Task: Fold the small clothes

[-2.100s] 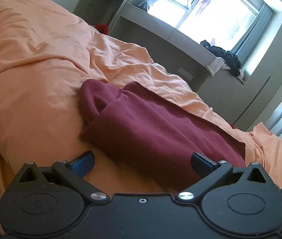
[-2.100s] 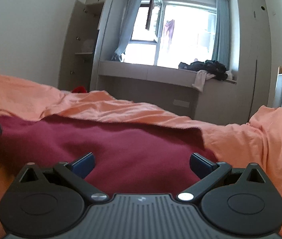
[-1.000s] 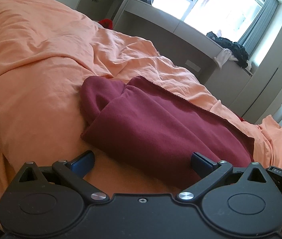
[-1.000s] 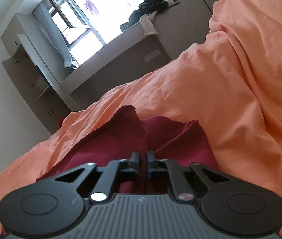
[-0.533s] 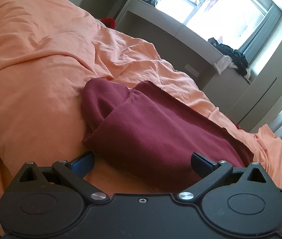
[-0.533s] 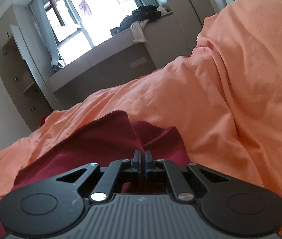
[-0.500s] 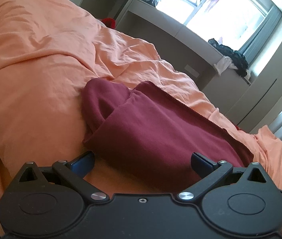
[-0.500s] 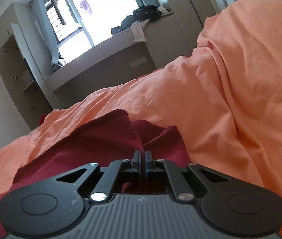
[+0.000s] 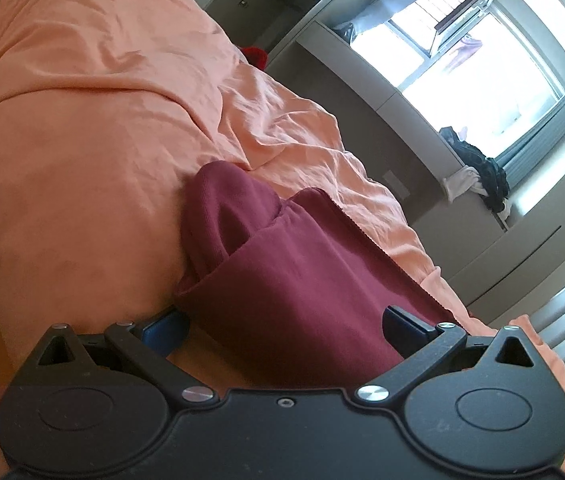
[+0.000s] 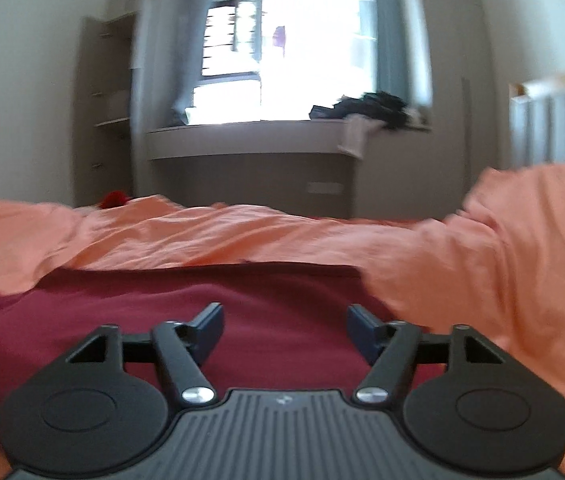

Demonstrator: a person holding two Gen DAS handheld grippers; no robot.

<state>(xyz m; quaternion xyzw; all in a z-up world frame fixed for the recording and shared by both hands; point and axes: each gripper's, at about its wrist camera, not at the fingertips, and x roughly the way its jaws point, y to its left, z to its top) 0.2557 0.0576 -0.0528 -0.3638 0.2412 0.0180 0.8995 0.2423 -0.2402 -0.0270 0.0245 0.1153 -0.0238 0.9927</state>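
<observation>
Right wrist view: your right gripper (image 10: 284, 334) has just been opening, its fingers parted with nothing pinched, above the maroon garment (image 10: 274, 308) lying folded on the orange bedsheet (image 10: 210, 236). Your left gripper (image 9: 282, 326) stands spread wide beside it.

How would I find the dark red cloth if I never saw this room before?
Look at the big bed with the orange sheet. Near its front edge, just ahead of the grippers, lies the dark red cloth, folded over with a rolled end. It is the only dark red thing on all that orange.
</observation>
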